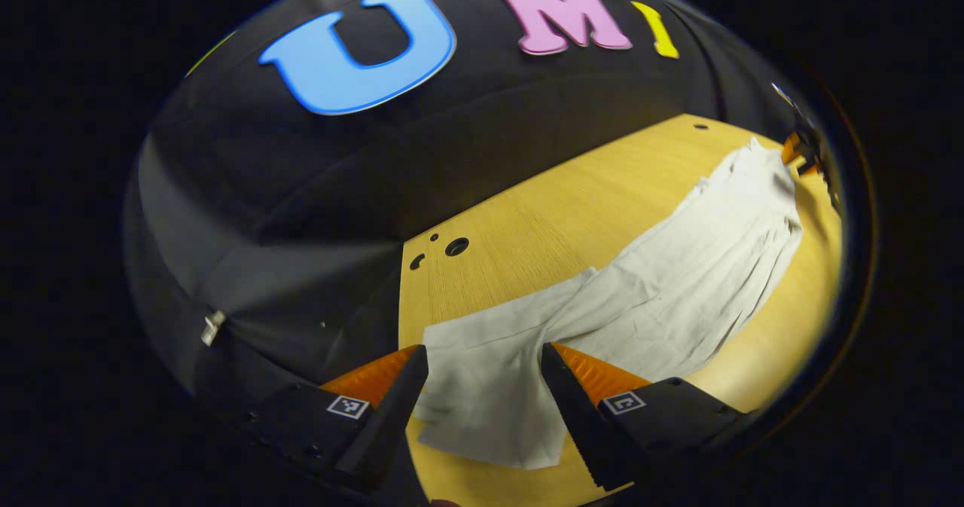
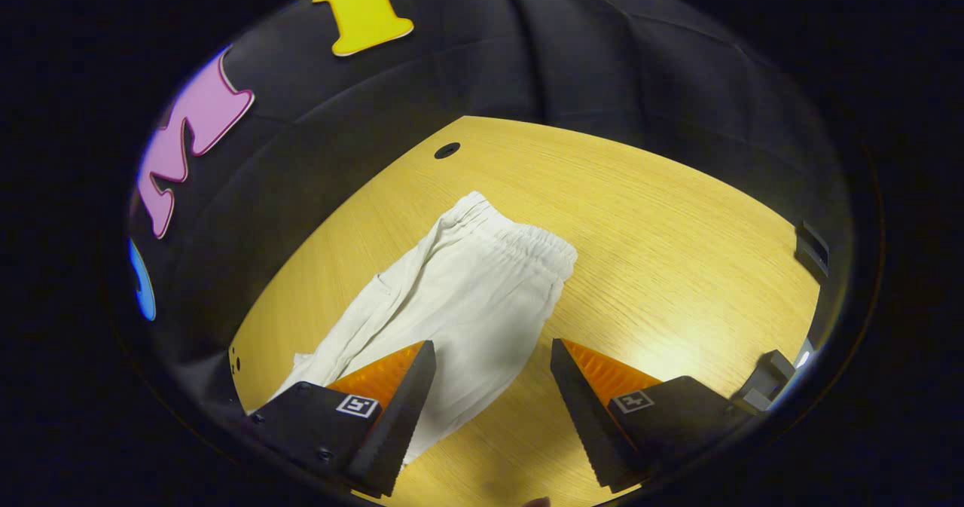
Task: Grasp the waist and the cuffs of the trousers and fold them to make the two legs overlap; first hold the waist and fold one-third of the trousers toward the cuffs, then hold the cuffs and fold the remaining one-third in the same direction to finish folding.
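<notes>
White trousers (image 1: 663, 288) lie stretched along a light wooden table (image 1: 542, 221). In the left gripper view their cuffs (image 1: 482, 394) lie close in front of my left gripper (image 1: 484, 360), which is open above them with cloth showing in the gap. The other gripper (image 1: 800, 151) is small at the far waist end. In the right gripper view the gathered elastic waist (image 2: 520, 239) lies further out, and the legs run back toward the lower left. My right gripper (image 2: 492, 356) is open above the trousers' upper part, holding nothing.
Black cloth walls close in the table's far sides. Round holes (image 1: 456, 247) pierce the tabletop near its edge, another hole (image 2: 446, 150) beyond the waist. Small dark blocks (image 2: 812, 247) sit at the table's right edge. Bare wood (image 2: 678, 251) lies right of the trousers.
</notes>
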Demonstrator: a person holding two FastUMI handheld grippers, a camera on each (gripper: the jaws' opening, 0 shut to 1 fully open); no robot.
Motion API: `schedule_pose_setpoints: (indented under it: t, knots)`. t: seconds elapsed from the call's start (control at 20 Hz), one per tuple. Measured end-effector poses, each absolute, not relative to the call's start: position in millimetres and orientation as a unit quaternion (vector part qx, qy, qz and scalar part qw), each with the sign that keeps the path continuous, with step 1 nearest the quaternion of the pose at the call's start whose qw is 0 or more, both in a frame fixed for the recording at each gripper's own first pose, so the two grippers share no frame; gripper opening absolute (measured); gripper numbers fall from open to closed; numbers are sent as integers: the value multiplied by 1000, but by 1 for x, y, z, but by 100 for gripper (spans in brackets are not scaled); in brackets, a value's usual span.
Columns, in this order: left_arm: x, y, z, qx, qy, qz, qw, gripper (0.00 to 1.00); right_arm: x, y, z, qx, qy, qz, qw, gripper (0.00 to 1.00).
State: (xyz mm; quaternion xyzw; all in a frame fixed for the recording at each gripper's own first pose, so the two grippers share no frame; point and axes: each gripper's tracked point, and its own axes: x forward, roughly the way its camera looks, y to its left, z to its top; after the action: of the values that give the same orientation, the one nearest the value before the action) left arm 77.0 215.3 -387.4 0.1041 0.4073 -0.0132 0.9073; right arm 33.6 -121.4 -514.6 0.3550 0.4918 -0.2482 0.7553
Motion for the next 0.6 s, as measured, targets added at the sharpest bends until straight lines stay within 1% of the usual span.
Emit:
schedule_pose_setpoints:
  t: [0.15, 0.25, 0.35, 0.4, 0.6]
  knots:
    - [69, 213, -387, 22, 405, 27, 914, 96, 41, -130, -530, 355, 494, -265, 748, 96]
    - [66, 207, -390, -26, 406, 39, 913, 96, 43, -130, -540, 355, 500, -273, 741, 96]
    - [64, 199, -392, -78, 400, 54, 911, 96, 50, -133, -547, 344, 500, -275, 746, 95]
    - [63, 194, -393, -111, 399, 61, 908, 96, 52, -135, -547, 336, 499, -275, 750, 92]
    - [46, 188, -406, -203, 405, 103, 885, 96, 53, -136, -552, 316, 522, -290, 738, 92]
